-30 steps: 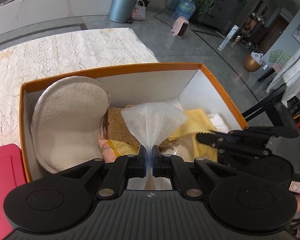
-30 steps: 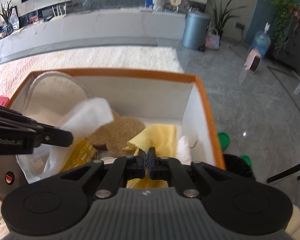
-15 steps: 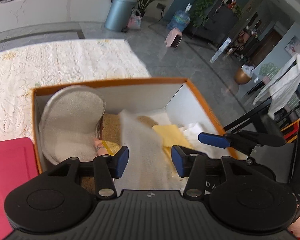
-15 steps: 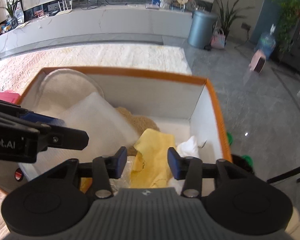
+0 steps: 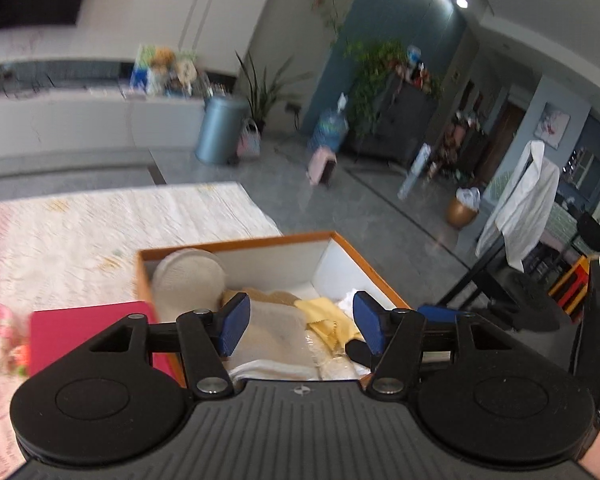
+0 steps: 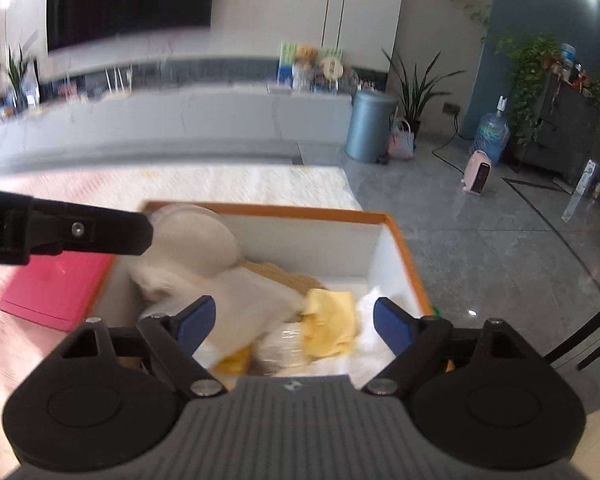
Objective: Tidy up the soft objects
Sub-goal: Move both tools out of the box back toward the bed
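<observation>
Overhead, both tongs [image 5: 300, 330] [image 6: 294, 326] opening, empty, above the orange box [image 6: 400, 236] of seemingly soft cloths [image 6: 330, 322].

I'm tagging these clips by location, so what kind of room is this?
Most likely a home living room: a large dark wall-mounted screen above a long pale low cabinet, leafy potted houseplants, and a white lace-patterned cloth under the orange-rimmed cardboard box.

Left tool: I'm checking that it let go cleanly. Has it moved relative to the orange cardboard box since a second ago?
Yes. The left tool, opening with nothing gripped, has backed away from the orange cardboard box, which now looks smaller and farther off.
</observation>
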The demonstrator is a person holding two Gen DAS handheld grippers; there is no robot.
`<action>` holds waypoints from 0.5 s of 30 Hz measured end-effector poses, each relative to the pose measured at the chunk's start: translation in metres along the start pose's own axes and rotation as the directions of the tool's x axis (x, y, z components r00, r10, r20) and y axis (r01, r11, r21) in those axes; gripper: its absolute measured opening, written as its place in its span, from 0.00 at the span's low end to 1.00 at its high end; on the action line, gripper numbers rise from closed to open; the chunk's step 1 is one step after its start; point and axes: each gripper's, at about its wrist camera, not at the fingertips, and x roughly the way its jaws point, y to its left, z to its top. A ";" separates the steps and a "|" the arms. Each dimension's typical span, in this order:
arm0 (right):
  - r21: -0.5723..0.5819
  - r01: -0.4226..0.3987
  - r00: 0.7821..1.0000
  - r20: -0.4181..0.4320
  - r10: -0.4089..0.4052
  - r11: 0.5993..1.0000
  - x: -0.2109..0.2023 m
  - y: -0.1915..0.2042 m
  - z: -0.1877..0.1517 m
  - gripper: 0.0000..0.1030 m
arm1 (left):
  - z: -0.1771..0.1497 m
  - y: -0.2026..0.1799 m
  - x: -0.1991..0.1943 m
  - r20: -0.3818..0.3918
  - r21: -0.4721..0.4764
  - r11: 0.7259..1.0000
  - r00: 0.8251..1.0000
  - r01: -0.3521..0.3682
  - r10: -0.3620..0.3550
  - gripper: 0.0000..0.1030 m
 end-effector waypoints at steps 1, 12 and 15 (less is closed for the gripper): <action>0.014 -0.015 1.000 0.014 0.014 1.000 -0.006 0.007 -0.005 0.83 | -0.004 0.002 -0.009 0.018 0.005 1.000 1.000 -0.016 0.016 0.68; 0.048 -0.138 0.989 0.060 0.135 0.989 -0.038 0.103 -0.043 0.82 | -0.058 0.038 -0.079 0.083 0.009 0.976 0.973 -0.219 0.217 0.68; 0.037 -0.169 0.984 0.054 0.167 0.985 -0.040 0.128 -0.051 0.82 | -0.069 0.055 -0.093 0.066 -0.045 0.966 0.965 -0.253 0.255 0.68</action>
